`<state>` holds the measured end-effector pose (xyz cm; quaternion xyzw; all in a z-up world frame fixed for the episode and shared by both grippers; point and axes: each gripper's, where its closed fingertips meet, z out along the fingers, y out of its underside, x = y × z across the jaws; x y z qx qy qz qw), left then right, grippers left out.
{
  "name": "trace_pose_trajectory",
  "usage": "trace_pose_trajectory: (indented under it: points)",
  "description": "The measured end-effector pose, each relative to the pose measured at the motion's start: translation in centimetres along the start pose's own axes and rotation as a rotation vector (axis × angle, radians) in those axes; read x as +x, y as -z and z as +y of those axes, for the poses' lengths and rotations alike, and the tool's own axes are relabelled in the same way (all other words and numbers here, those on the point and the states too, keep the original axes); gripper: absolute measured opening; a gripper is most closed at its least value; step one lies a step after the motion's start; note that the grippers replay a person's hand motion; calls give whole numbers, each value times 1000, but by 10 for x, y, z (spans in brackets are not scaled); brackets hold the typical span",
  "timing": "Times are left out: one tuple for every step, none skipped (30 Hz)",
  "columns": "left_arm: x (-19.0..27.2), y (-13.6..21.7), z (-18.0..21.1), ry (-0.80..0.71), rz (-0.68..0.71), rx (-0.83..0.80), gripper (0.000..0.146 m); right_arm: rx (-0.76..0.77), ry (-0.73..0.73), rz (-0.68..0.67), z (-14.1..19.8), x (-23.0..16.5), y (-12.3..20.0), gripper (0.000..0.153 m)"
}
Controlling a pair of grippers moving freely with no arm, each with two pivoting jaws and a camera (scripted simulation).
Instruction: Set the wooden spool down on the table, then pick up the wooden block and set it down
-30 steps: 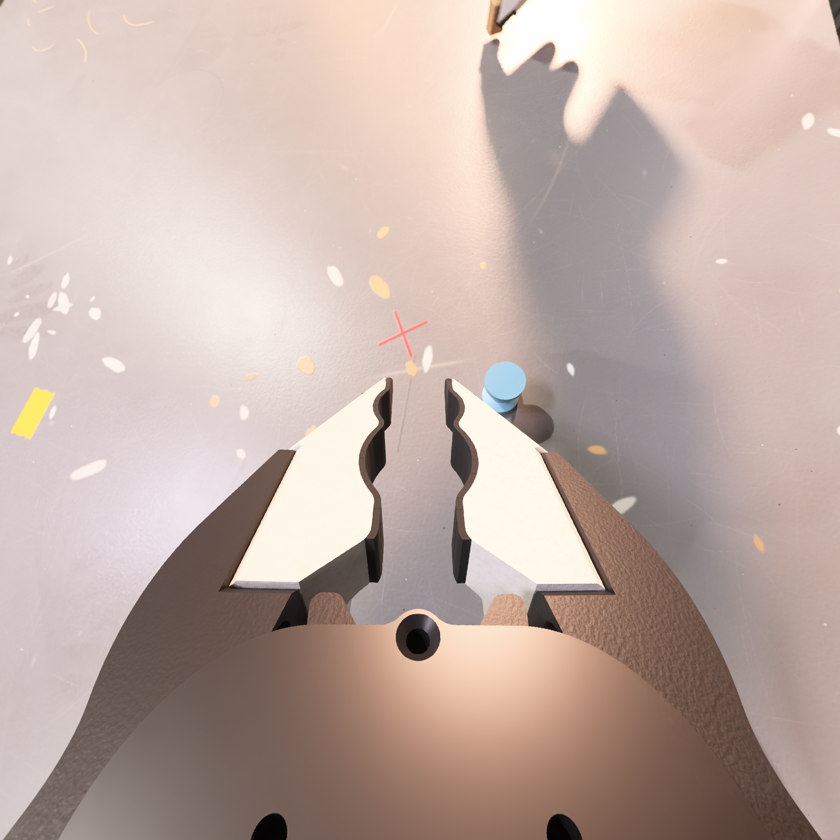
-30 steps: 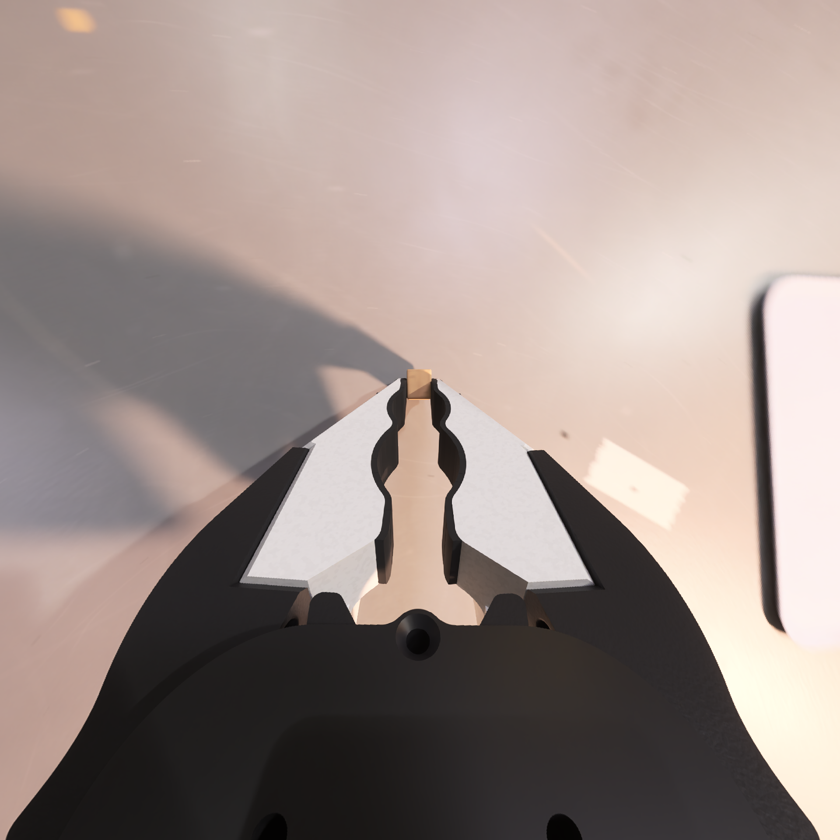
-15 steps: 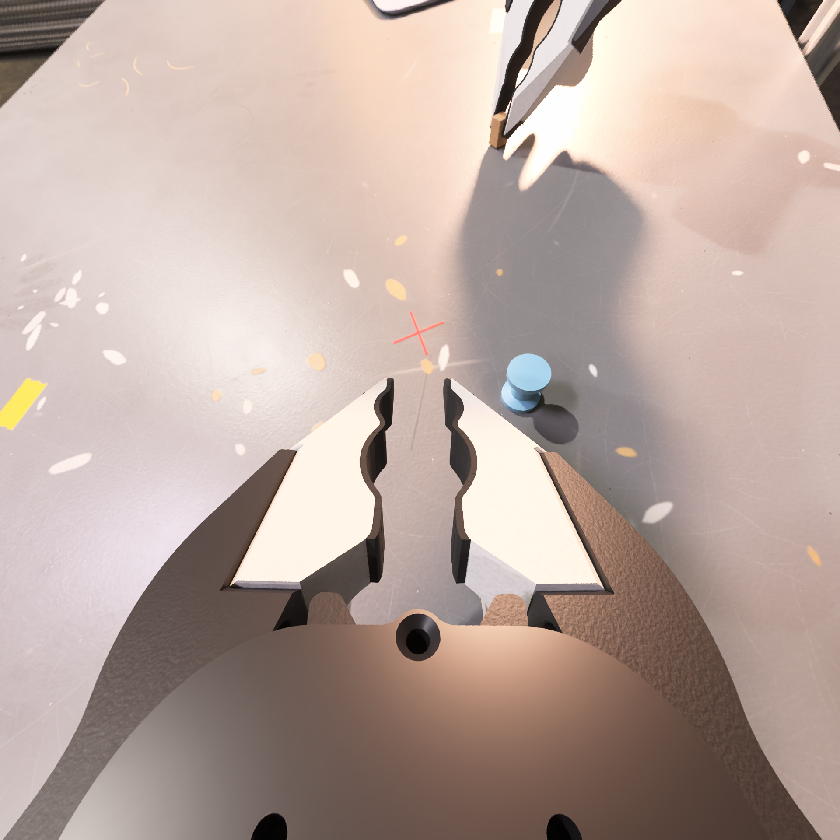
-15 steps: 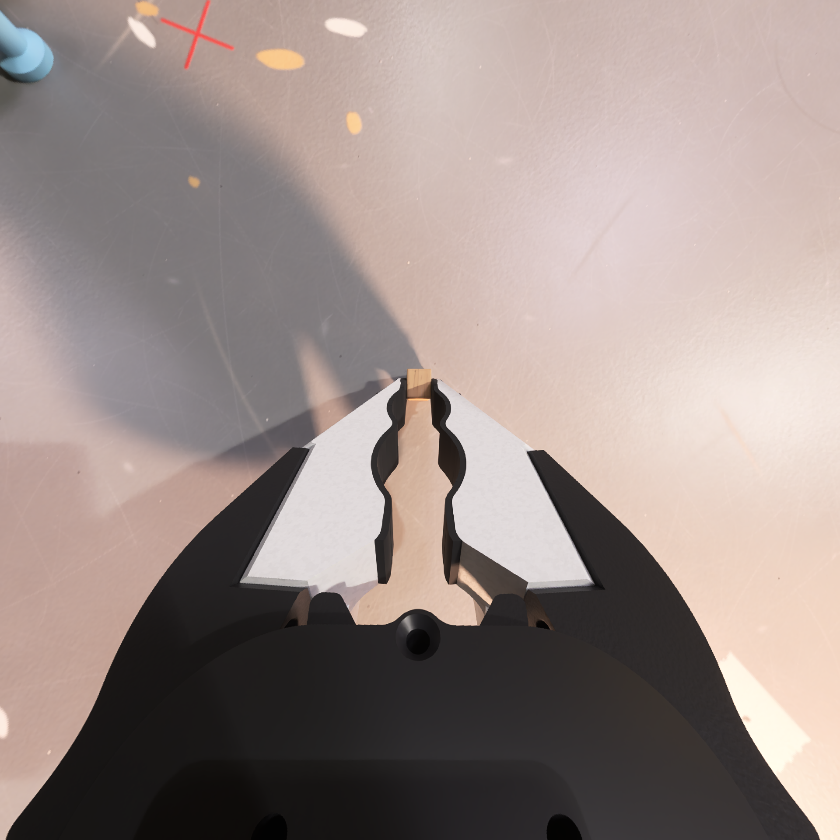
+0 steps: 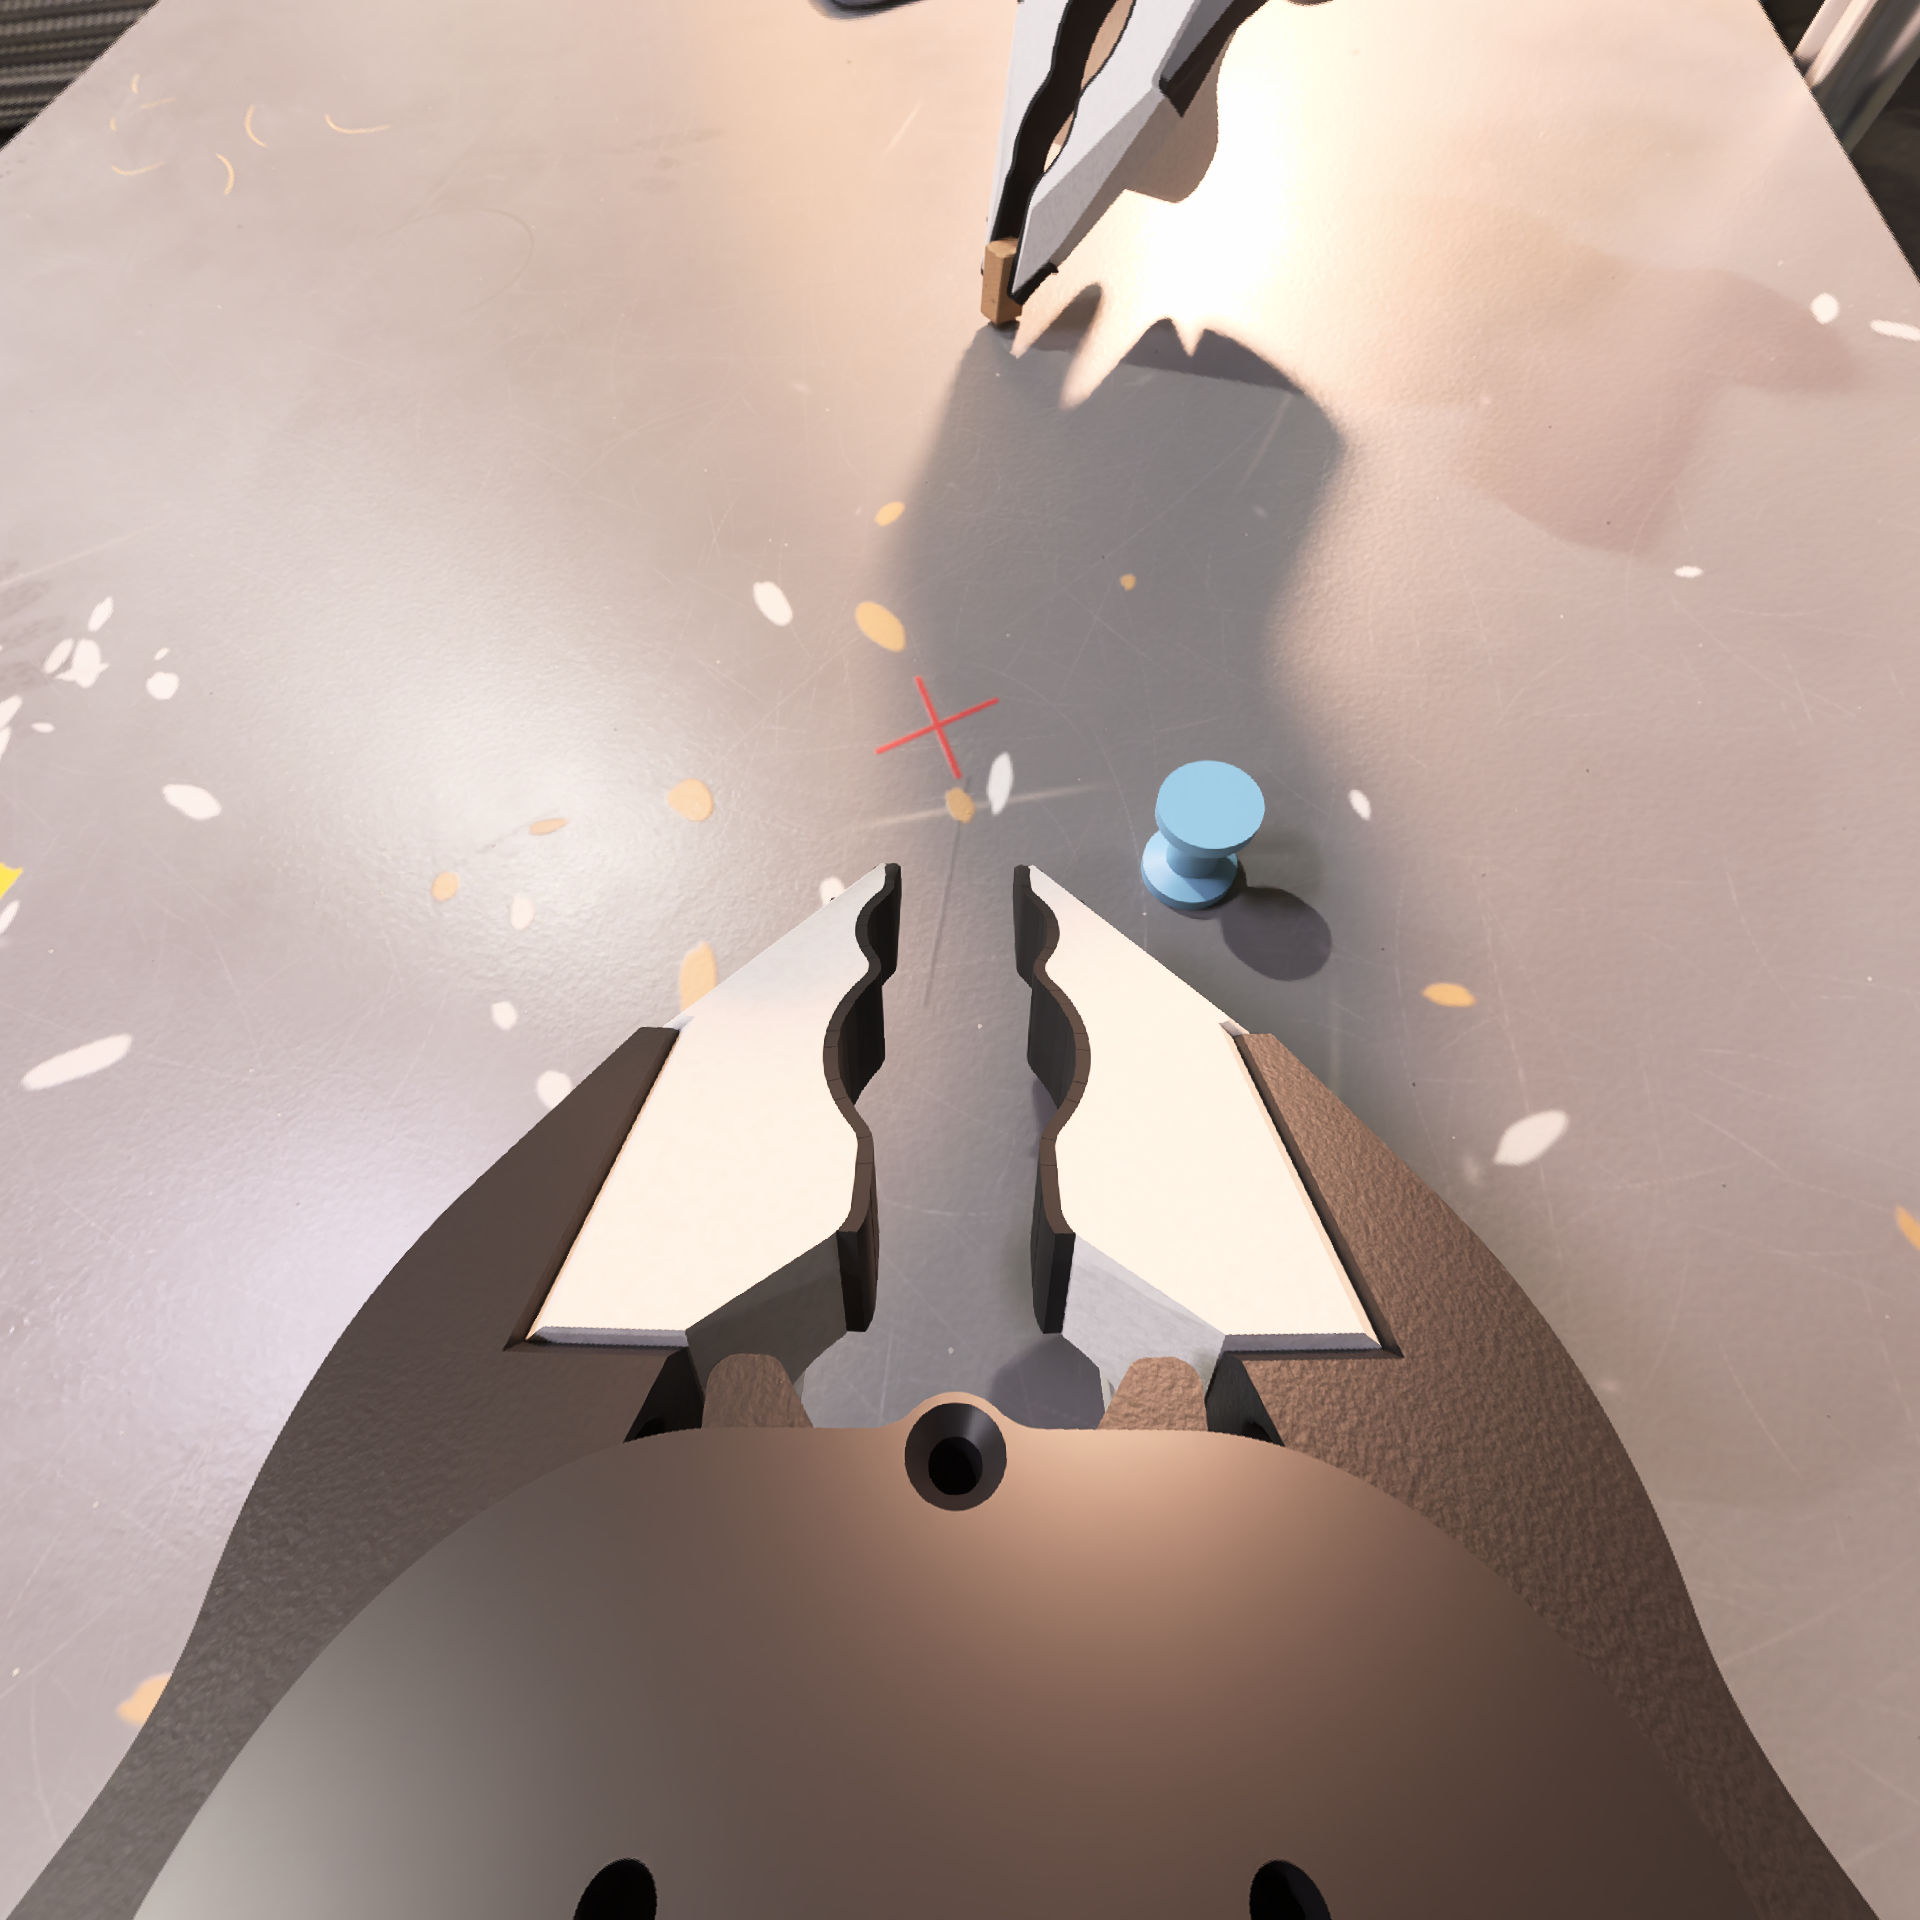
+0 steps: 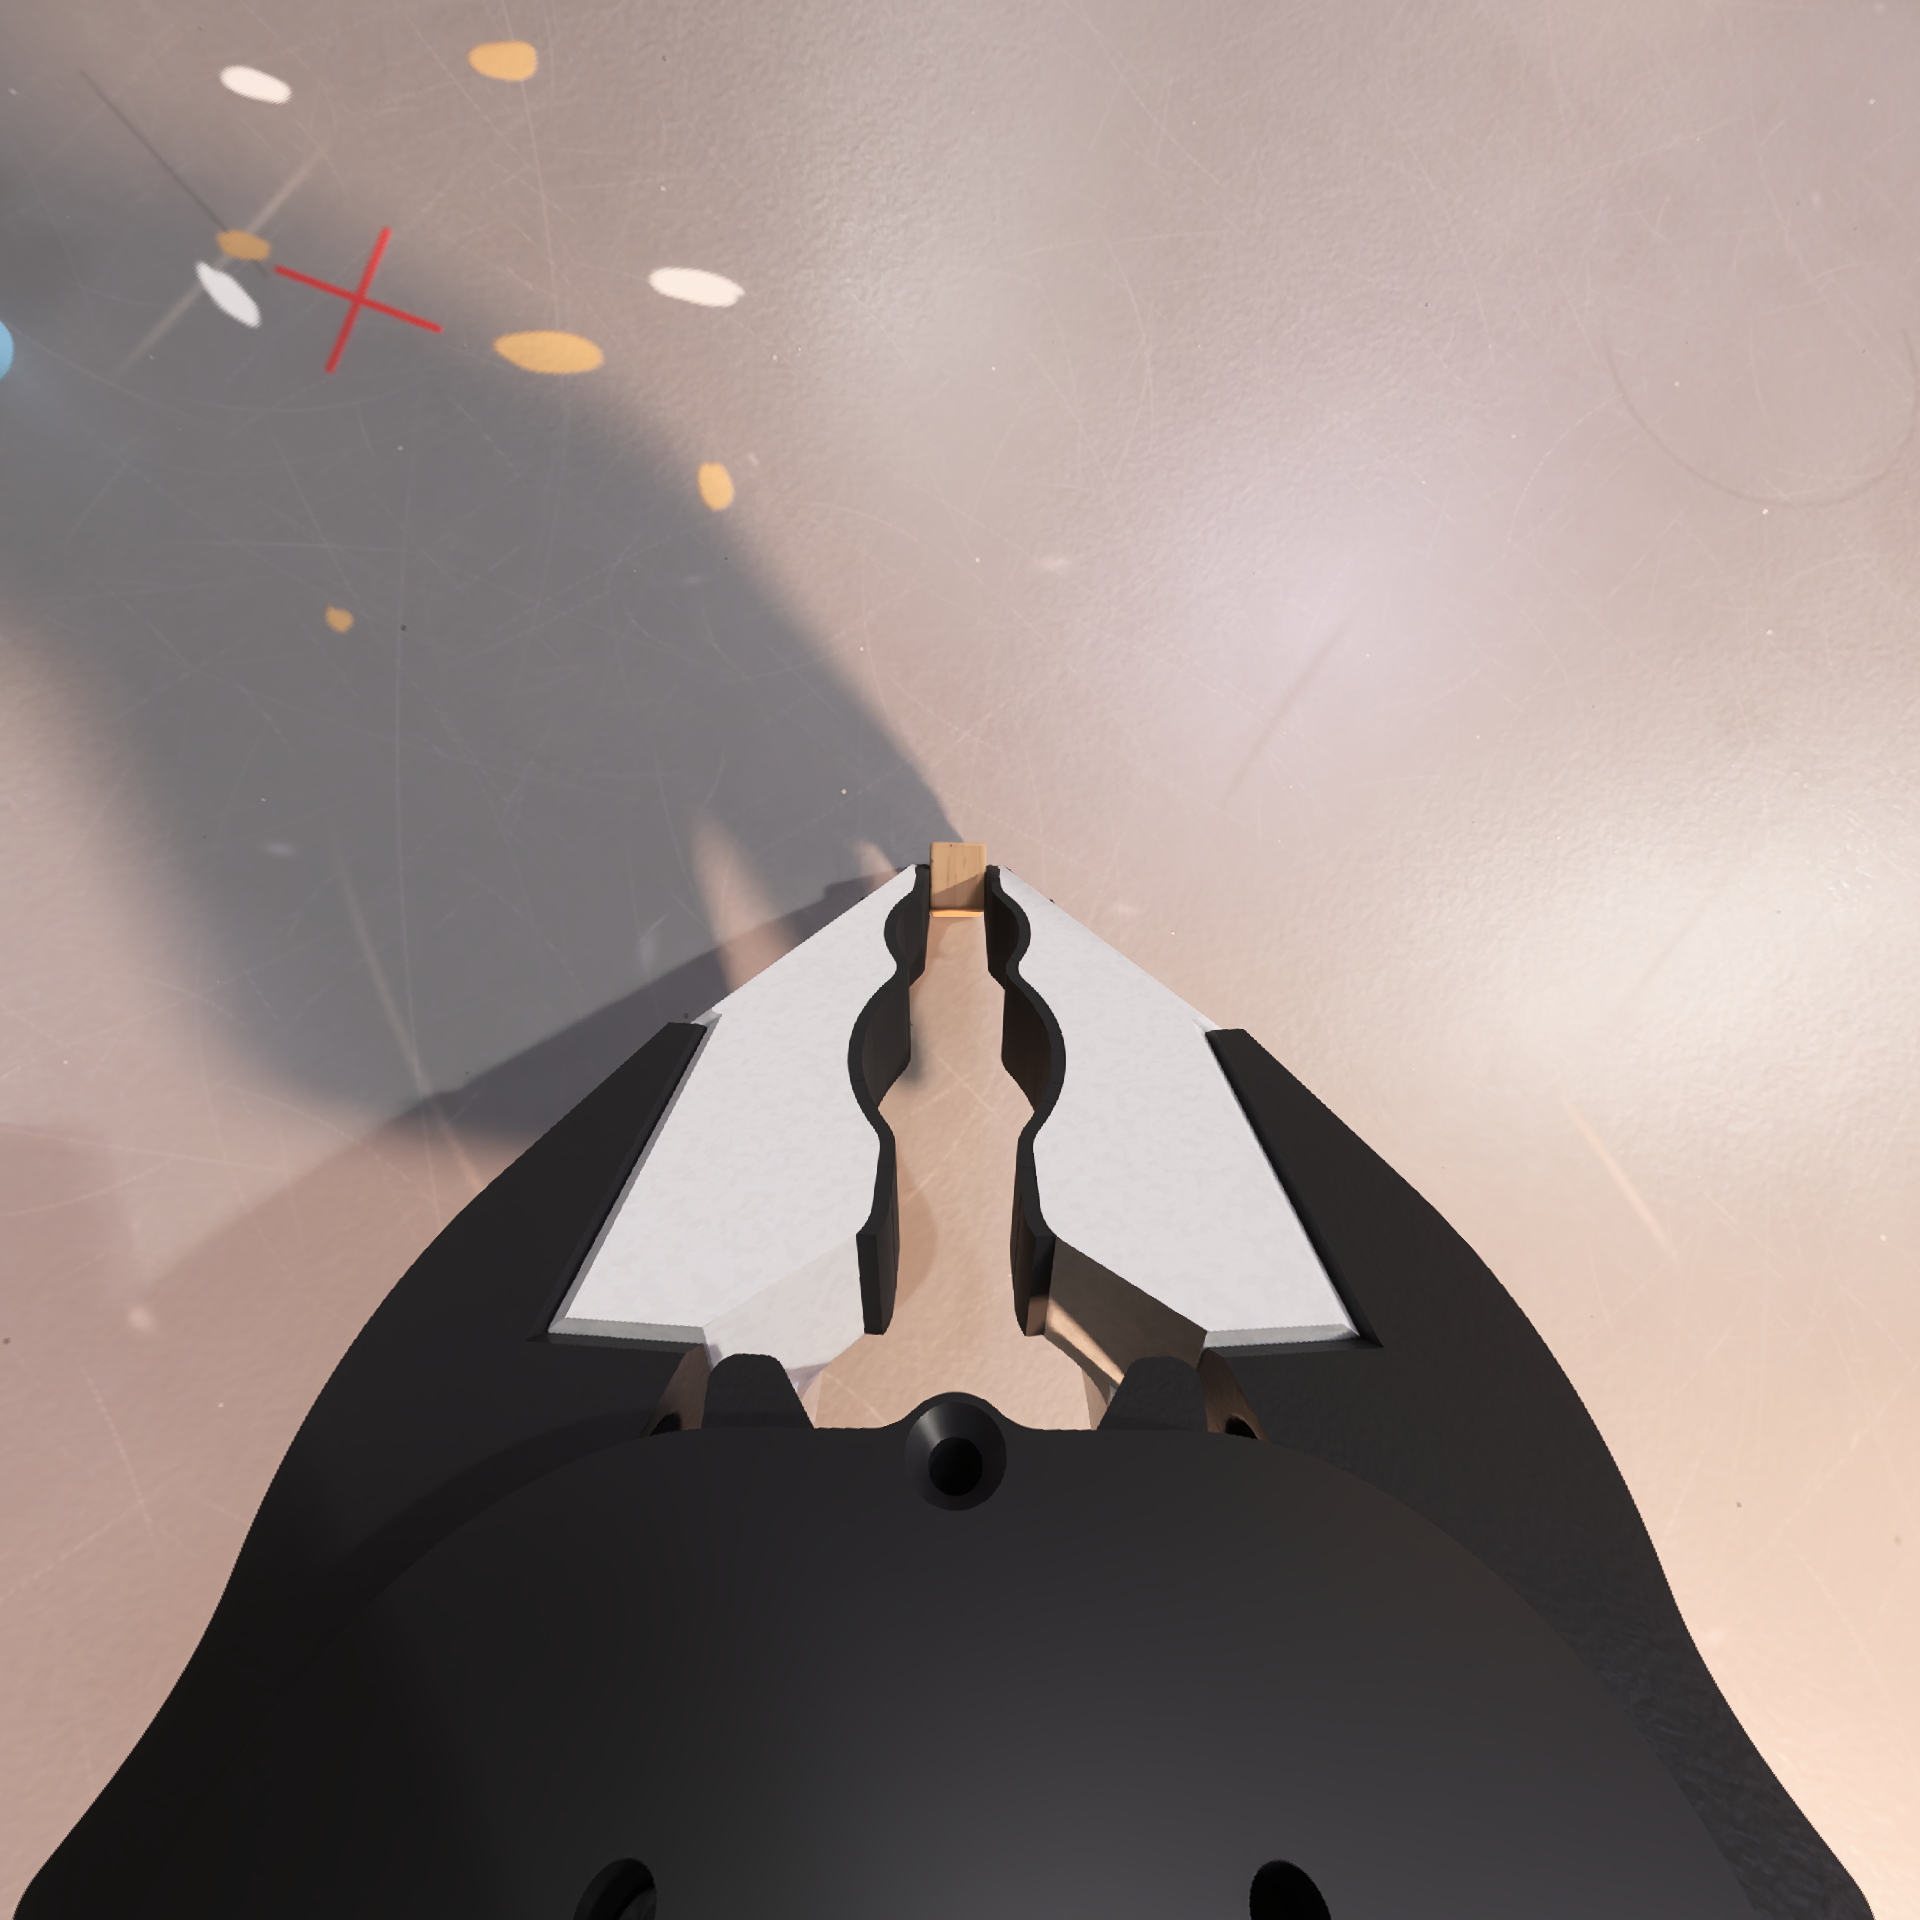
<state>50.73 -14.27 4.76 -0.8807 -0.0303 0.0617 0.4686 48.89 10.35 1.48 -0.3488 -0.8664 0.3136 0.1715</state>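
A light blue spool stands on the grey table, just right of my left gripper's tips. The left gripper is brown with white fingers, open and empty above the table. A small wooden block is pinched between the tips of my black right gripper. In the left wrist view the right gripper comes down from the top and the block hangs at its tip, close over the table. Only a sliver of the spool shows at the left edge of the right wrist view.
A red cross mark lies on the table ahead of the left gripper; it also shows in the right wrist view. Pale and orange flecks are scattered on the table. The table's right edge runs at the far right.
The left gripper drew back and up from the spool, which now stands apart on the table. The right gripper carried the block nearer the red cross and lower.
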Motion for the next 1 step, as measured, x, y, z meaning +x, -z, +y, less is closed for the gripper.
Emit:
trace_pose_trajectory:
  points:
    - [0,0,1,-3,2,-5,21,4,-3,1,-1,-1,0,10]
